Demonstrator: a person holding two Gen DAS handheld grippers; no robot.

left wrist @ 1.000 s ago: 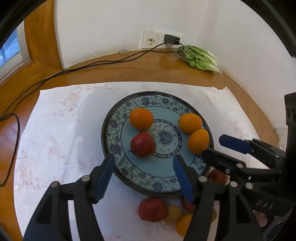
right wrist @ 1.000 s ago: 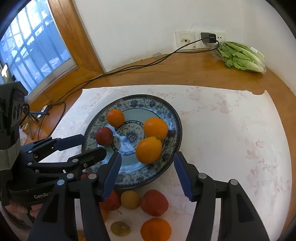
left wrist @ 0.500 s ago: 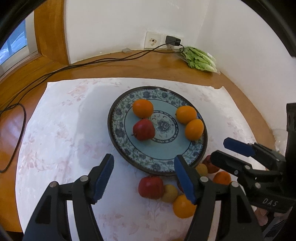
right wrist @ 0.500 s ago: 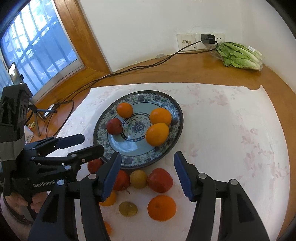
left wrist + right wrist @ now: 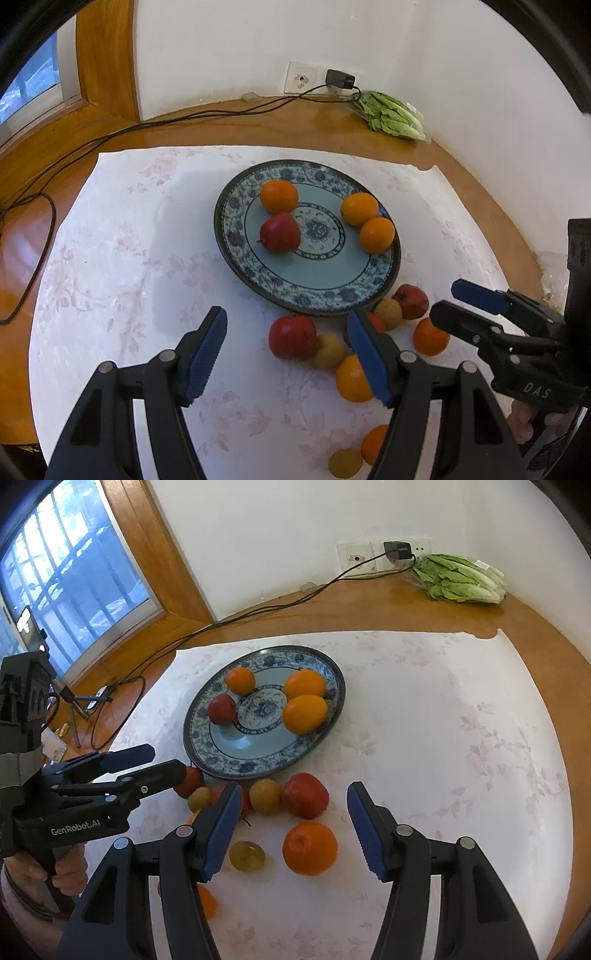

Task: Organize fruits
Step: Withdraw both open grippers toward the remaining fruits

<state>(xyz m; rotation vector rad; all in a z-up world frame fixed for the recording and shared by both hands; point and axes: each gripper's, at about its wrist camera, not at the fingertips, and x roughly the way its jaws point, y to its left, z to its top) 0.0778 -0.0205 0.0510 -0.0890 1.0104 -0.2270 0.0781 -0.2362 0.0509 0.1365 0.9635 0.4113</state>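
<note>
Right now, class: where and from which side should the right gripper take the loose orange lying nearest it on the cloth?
Grip the orange across its widest middle, coming from above. It is round and sits apart from the red fruit behind it, so both flanks are free. The right gripper stands open and empty.

The left wrist view looks steeply down from above the cloth's near edge toward the plate [image 5: 391,266] at twelve o'clock, with the right gripper [image 5: 458,301] at three. The right wrist view looks down likewise, plate [image 5: 334,686] at eleven, left gripper [image 5: 162,758] at nine. Both share plate, loose fruit and wall socket [image 5: 303,77].
</note>
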